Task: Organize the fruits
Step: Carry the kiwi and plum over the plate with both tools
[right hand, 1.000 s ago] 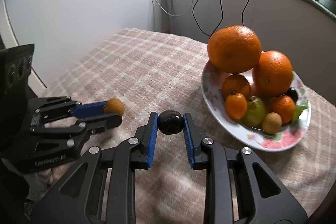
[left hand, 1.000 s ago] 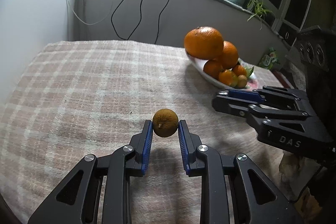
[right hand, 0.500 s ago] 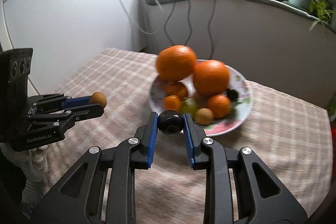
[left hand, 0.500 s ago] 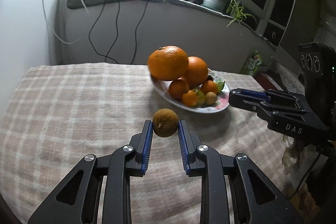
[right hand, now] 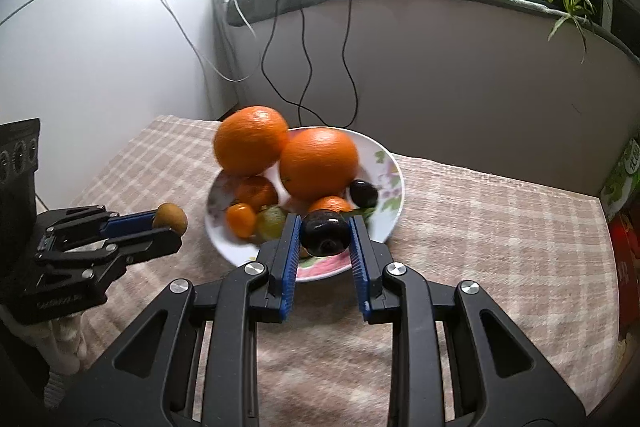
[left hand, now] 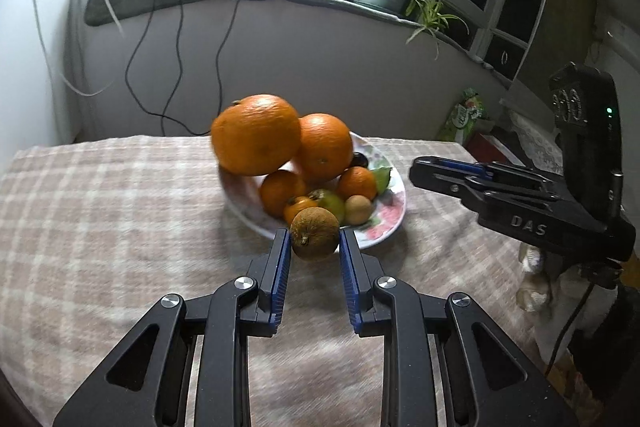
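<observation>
Blue-padded left gripper (left hand: 315, 247) clamped on brown round fruit (left hand: 315, 233); right gripper (right hand: 325, 235) clamped on dark plum-like fruit (right hand: 323, 231). Floral plate (right hand: 390, 179) just ahead of both, already heaped with oranges and small fruit. Checked tablecloth (left hand: 100, 211) bare. Judged near finish: two held fruits left to place.

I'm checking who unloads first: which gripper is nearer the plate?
Right. The right gripper holds its dark fruit over the plate's near rim; the left gripper, with a brown fruit, is beside it.
</observation>
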Demonstrator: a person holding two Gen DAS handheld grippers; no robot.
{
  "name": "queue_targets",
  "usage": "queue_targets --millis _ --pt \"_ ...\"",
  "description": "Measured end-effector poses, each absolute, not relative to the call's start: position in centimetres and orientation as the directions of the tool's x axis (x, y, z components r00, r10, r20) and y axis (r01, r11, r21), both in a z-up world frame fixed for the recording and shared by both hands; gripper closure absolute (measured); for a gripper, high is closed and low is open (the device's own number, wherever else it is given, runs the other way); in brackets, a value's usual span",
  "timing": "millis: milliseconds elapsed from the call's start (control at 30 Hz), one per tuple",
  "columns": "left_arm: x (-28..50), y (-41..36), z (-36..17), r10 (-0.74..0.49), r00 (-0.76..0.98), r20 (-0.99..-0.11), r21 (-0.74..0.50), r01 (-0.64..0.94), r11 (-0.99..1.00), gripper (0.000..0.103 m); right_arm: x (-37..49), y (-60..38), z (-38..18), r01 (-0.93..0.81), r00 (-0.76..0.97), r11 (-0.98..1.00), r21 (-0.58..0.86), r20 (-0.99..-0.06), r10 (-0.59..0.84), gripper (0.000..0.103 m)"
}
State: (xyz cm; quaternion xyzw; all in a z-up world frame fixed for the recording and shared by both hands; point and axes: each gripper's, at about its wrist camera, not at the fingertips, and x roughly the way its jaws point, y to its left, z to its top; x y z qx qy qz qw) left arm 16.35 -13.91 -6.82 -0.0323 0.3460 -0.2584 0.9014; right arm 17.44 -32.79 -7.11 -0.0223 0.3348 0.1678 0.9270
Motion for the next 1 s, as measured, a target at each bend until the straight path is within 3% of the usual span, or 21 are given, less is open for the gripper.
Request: queue_targets --millis 1000 --pt "17.9 -18.8 -7.7 -0.476 0.609 -0.635 -0.173 0.489 0.855 0.08 21.5 -34.4 -9.4 -0.294 0.704 0.951 0.102 -0.65 0.287 0.078"
